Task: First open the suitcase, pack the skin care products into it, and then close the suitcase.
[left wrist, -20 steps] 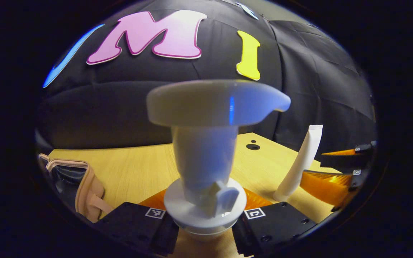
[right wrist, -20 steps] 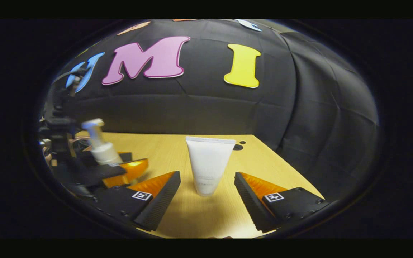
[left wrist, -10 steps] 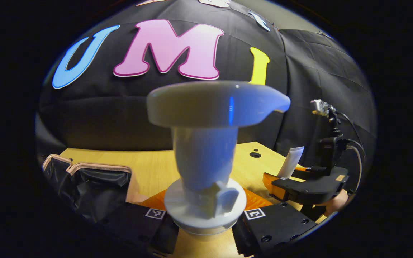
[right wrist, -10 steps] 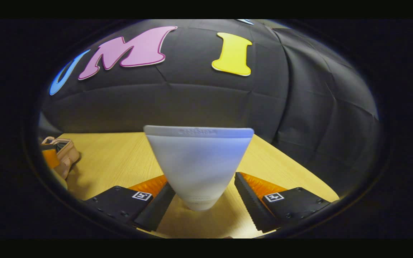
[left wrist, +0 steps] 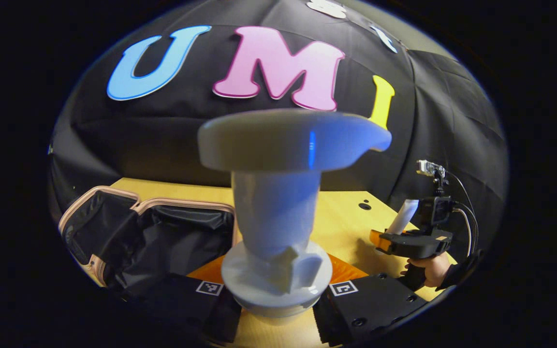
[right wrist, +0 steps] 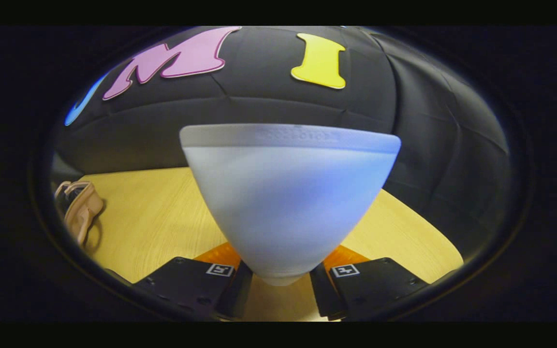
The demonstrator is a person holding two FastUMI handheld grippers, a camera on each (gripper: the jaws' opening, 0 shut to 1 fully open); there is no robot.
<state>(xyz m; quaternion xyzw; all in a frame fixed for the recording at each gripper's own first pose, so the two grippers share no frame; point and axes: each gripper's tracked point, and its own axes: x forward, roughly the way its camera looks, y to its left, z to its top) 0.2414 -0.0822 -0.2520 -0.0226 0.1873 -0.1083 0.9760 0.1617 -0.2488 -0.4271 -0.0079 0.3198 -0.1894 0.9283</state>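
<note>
My left gripper (left wrist: 276, 302) is shut on a white pump bottle (left wrist: 278, 212), which stands upright between its fingers. The suitcase (left wrist: 162, 237), pink-edged with a black lining, lies open on the wooden table to the left of the bottle. In the right gripper view, my right gripper (right wrist: 275, 285) is shut on a white tube (right wrist: 285, 203), gripped near its cap end with the flat crimped end up. In the left gripper view the right gripper (left wrist: 411, 241) sits far right with the tube (left wrist: 402, 217) sticking up and a hand (left wrist: 431, 268) holding it. The suitcase's edge (right wrist: 78, 208) appears at the left of the right gripper view.
The wooden table (left wrist: 341, 217) runs back to the black cloth wall. Small dark holes (left wrist: 364, 206) mark its far right corner. Bare wood (right wrist: 162, 217) lies between the tube and the suitcase.
My right gripper has closed in on the tube and gripped it. My left gripper, still holding the pump bottle, has swung left so the open suitcase is now more in view.
</note>
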